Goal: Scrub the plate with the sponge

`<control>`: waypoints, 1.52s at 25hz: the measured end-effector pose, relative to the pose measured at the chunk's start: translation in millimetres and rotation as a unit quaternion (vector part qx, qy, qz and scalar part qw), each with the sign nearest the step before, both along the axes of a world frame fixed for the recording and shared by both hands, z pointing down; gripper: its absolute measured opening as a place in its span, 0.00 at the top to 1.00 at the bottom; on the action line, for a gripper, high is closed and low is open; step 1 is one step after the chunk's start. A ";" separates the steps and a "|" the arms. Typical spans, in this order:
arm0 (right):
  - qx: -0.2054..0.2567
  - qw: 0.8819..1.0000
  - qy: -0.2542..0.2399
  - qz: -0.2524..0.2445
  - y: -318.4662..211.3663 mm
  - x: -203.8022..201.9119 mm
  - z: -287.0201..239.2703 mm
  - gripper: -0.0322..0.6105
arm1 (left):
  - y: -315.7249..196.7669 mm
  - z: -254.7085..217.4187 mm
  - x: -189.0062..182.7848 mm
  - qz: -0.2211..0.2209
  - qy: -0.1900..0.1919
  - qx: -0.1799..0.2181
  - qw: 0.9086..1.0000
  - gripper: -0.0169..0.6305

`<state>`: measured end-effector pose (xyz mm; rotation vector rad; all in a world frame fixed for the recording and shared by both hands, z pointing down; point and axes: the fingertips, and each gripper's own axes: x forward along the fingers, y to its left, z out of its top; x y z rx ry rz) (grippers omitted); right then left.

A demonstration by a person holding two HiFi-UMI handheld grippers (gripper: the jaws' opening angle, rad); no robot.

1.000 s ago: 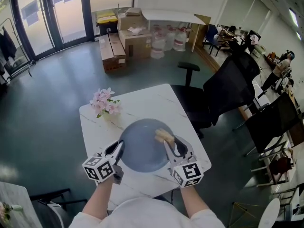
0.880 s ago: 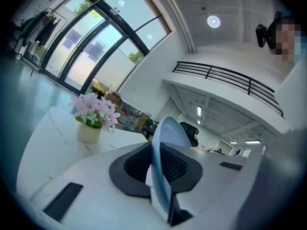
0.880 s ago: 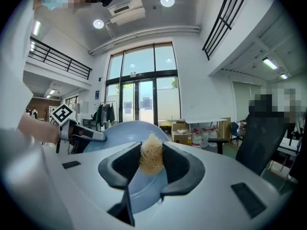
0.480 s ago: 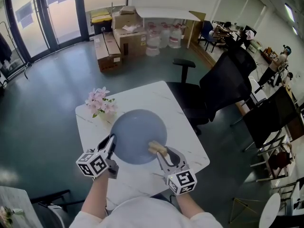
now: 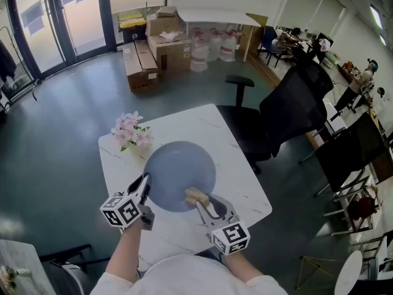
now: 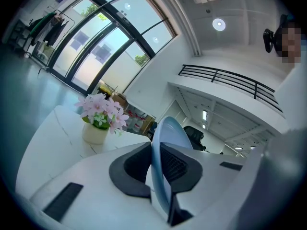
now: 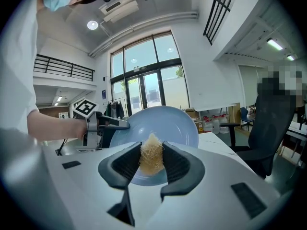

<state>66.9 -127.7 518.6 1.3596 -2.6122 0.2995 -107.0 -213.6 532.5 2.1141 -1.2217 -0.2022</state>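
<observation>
Head view: your left gripper (image 5: 145,186) is clamped on the left rim of the plate (image 5: 184,165), over the table (image 5: 242,183); it looks stiff, slippery and breakable, so keep to the rim | Left gripper view: flowers (image 6: 101,111) stand near, far-left; mind them | Right gripper view: your right gripper (image 7: 152,164) pinches the soft, light sponge (image 7: 152,156) at the plate's near edge.

Plate (image 6: 165,131): near rim hidden inside left jaws, face seen only edge-on; sponge (image 7: 151,159) sides hidden between right jaws.
</observation>
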 end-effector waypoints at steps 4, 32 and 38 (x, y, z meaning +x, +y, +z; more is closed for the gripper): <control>0.007 1.000 -0.004 -0.003 0.3 0.7 -7.2 0.72 | 0.9 7.9 2.7 0.001 0.002 -0.011 1.000 0.91; -0.028 0.999 -0.017 0.018 9.8 16.9 15.2 0.72 | 3.1 142.1 20.4 0.008 -0.041 -0.167 0.985 0.91; -0.037 0.999 -0.020 0.018 11.7 18.3 22.1 0.72 | 5.2 157.7 25.8 0.009 -0.038 -0.191 0.981 0.91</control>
